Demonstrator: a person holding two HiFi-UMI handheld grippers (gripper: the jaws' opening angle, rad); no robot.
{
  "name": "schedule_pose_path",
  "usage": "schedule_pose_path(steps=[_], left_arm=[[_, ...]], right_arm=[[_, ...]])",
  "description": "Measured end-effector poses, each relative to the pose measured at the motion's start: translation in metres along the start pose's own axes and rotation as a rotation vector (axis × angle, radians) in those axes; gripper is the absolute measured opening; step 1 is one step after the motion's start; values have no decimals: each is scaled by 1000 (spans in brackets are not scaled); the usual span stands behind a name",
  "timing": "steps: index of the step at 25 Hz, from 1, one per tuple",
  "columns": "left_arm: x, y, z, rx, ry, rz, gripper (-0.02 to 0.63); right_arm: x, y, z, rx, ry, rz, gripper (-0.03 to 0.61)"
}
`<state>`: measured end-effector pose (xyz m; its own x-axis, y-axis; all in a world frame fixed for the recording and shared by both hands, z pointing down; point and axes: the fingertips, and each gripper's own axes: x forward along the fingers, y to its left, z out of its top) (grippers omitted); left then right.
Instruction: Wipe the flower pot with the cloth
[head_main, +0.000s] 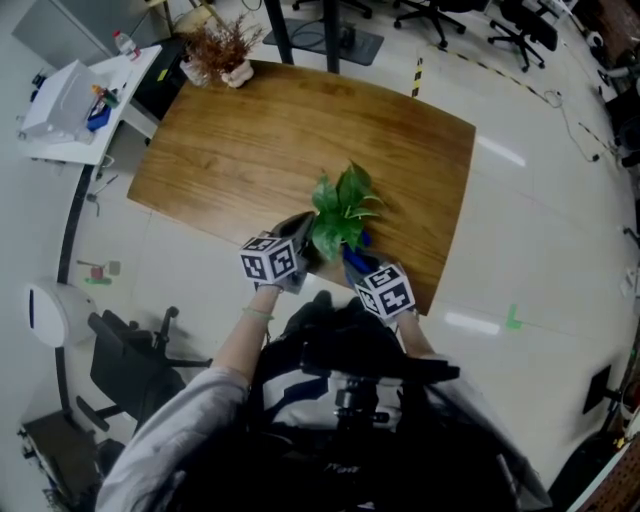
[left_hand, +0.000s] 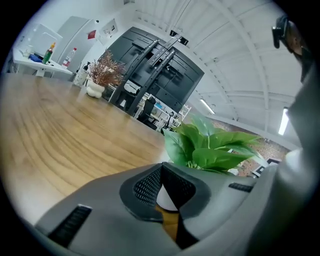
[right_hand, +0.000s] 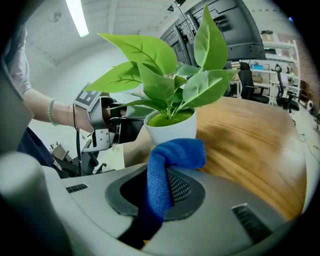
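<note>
While the left claw (left_hand: 161, 172) pinches the pot (right_hand: 172, 131), the right claw (right_hand: 162, 172) clamps the cloth (right_hand: 175, 152), pot just ahead, so wiping looks barely begun.

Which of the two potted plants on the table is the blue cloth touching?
The white pot with glossy green leaves at the near edge; the blue cloth rests against it. The dried reddish-brown plant sits far back.

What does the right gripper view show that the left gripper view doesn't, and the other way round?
Only the right gripper view: the blue cloth pinched in the right gripper, plus the left gripper. Only the left gripper view: a dried plant at the table's far end. Both: the leafy plant in its white pot on the wooden table.
</note>
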<state>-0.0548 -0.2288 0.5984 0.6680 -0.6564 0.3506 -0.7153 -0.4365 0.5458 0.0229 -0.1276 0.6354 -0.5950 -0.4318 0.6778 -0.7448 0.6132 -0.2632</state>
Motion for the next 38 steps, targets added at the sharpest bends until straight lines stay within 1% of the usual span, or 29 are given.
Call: schedule_pose_path(steps=[4,7,9,11,13,15,17,21,24,28,33,35,38], left_arm=[[-4,-3,1,12,-13,23,8],[-14,-10,-6,17,-8,17,8],[-20,-15,-15,8,-4,10,8],[-24,-20,-24,-7,1,8,8],[-24,-26,-33,-22,8,-1,8],[-22,-32,-37,-26,15,-14,8],[-21,-32,-37,-19,17,-18,8],[-18,-22,-29,-8,14,-11,8],[-14,-12,-21,1,15,-6,7],[-7,6,-10,13,23,17,8],[2,20,5,-22,-11,49,8],[0,20,6,-35,-21,49,8],[-10,15,3,-65,-36,45,8]], right_arm=[[-7,-3,0,-5,-6,-6,60],[-25,-18,4,9,-34,-48,60],[-36,-33,13,15,-71,-86,60],[-41,-47,30,10,-110,-106,60],[-42,-55,46,-7,-139,-99,60],[-38,-57,56,-38,-146,-75,60],[-32,-54,55,-70,-125,-52,60],[-22,-42,36,-101,-69,-27,60],[-13,-27,25,-113,-49,-6,60],[0,-3,20,-131,-15,34,60],[13,14,19,-181,20,57,60],[10,14,19,-152,4,62,60],[-7,-3,13,-43,-49,41,60]])
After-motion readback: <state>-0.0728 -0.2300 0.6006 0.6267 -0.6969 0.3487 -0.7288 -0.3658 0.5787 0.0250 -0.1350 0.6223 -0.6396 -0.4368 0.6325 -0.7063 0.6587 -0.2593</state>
